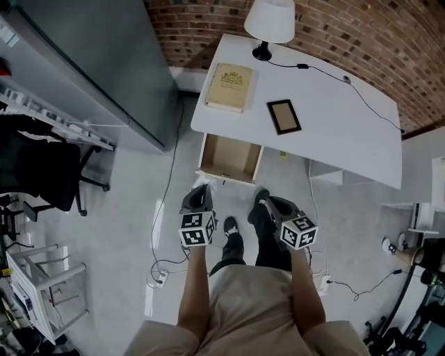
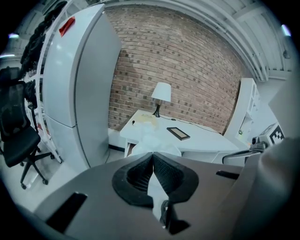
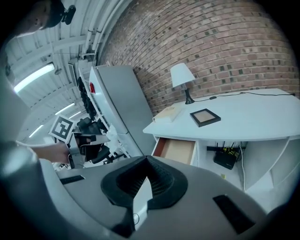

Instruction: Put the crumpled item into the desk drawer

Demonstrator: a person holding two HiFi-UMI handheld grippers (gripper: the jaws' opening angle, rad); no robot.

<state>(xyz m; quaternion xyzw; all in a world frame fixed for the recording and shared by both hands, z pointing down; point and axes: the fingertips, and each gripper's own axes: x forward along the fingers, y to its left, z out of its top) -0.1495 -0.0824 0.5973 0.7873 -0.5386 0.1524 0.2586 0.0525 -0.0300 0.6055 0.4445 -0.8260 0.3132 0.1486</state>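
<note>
1. Brick wall (image 1: 348,35) backs a white desk (image 1: 334,118) in the head view. Its drawer (image 1: 229,158) stands pulled out toward me, and I can see nothing in it. On the desk lie a book (image 1: 228,87) and a dark frame (image 1: 284,115), with a lamp (image 1: 270,21) at the desk's back edge. I hold the left gripper (image 1: 200,195) and right gripper (image 1: 264,205) well short of the desk, above the floor (image 1: 132,208).

2. Left gripper view: the jaws are pinched together on the crumpled item (image 2: 154,139), a pale wad that bulges past the tips and hides the desk's drawer corner. It seems held only at the tips, so I judge that a jolt on the way to the desk could shake it loose onto the floor. Because it blocks this camera's sight of the drawer, I could also let go short of the drawer front or past its side.

3. Right gripper view: the jaws are pressed together with nothing between them, and the open drawer shows plainly under the desk's left end. If I swing this idle gripper carelessly near the desk, it could nudge the drawer shut before the wad arrives.
</note>
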